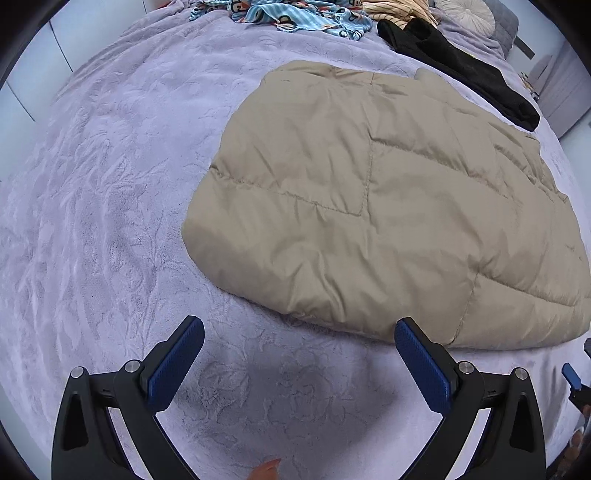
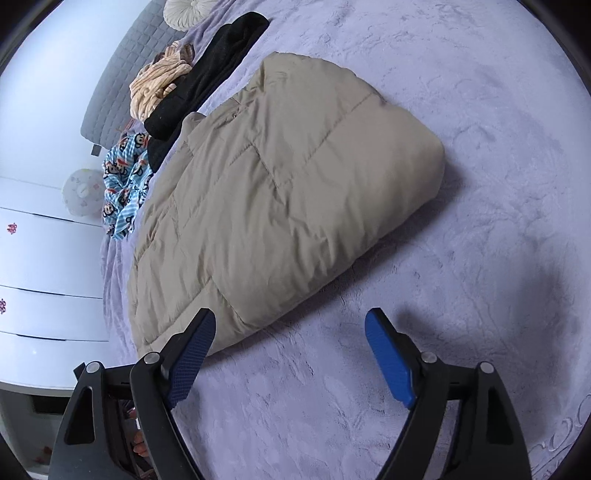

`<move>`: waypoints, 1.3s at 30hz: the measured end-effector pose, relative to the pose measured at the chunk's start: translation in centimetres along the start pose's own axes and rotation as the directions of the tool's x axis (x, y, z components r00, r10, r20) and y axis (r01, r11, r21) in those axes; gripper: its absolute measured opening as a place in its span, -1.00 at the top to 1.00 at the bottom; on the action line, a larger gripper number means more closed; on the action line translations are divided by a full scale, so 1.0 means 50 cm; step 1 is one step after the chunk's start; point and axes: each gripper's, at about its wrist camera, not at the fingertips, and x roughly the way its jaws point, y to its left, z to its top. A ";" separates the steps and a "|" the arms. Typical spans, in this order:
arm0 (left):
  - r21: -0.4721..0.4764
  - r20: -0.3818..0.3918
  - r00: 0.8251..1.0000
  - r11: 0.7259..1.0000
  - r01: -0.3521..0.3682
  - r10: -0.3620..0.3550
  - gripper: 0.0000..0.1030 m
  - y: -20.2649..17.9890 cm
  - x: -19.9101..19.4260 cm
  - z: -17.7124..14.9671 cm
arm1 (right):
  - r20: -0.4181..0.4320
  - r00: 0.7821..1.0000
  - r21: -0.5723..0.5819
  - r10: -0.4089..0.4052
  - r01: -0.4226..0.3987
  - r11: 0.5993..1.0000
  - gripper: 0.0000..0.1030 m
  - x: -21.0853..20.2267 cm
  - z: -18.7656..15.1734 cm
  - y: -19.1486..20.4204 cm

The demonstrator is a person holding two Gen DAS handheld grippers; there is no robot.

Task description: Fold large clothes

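Note:
A beige quilted puffer jacket (image 1: 373, 206) lies folded into a thick block on the lavender bed cover (image 1: 110, 206). It also shows in the right wrist view (image 2: 280, 199). My left gripper (image 1: 299, 332) is open and empty, hovering over the cover just short of the jacket's near edge. My right gripper (image 2: 290, 325) is open and empty, its left finger (image 2: 192, 358) over the jacket's near corner. Neither gripper holds cloth.
A black garment (image 1: 454, 62) lies behind the jacket, with a blue monkey-print cloth (image 1: 284, 18) and a striped cream garment (image 2: 159, 88) further back. A round cushion (image 2: 188, 11) and grey headboard (image 2: 122, 81) stand at the bed's head. White drawers (image 2: 44, 258) flank the bed.

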 end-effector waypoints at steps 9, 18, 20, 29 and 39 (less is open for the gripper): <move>-0.086 -0.025 0.995 0.992 0.091 -0.094 -1.00 0.023 0.011 -0.003 | -0.012 1.000 0.068 0.024 -0.023 0.997 -1.00 0.026 -0.017 -0.026; -0.166 -0.038 0.989 0.977 0.134 -0.142 -1.00 0.060 0.020 -0.011 | -0.037 0.996 0.091 0.077 -0.073 0.993 -0.99 0.056 -0.003 -0.016; -0.186 -0.041 0.974 0.959 0.214 -0.225 -1.00 0.078 0.020 -0.018 | -0.049 0.994 0.097 0.094 -0.089 0.991 -0.99 0.061 0.001 -0.018; -0.298 -0.001 0.901 0.860 0.415 -0.435 -1.00 0.115 0.045 -0.026 | -0.062 0.987 0.141 0.151 -0.141 0.980 -0.99 0.070 0.011 -0.031; -0.334 0.033 0.884 0.829 0.449 -0.466 -1.00 0.130 0.090 0.028 | -0.044 0.974 0.213 0.220 -0.206 0.955 -0.99 0.096 0.045 -0.040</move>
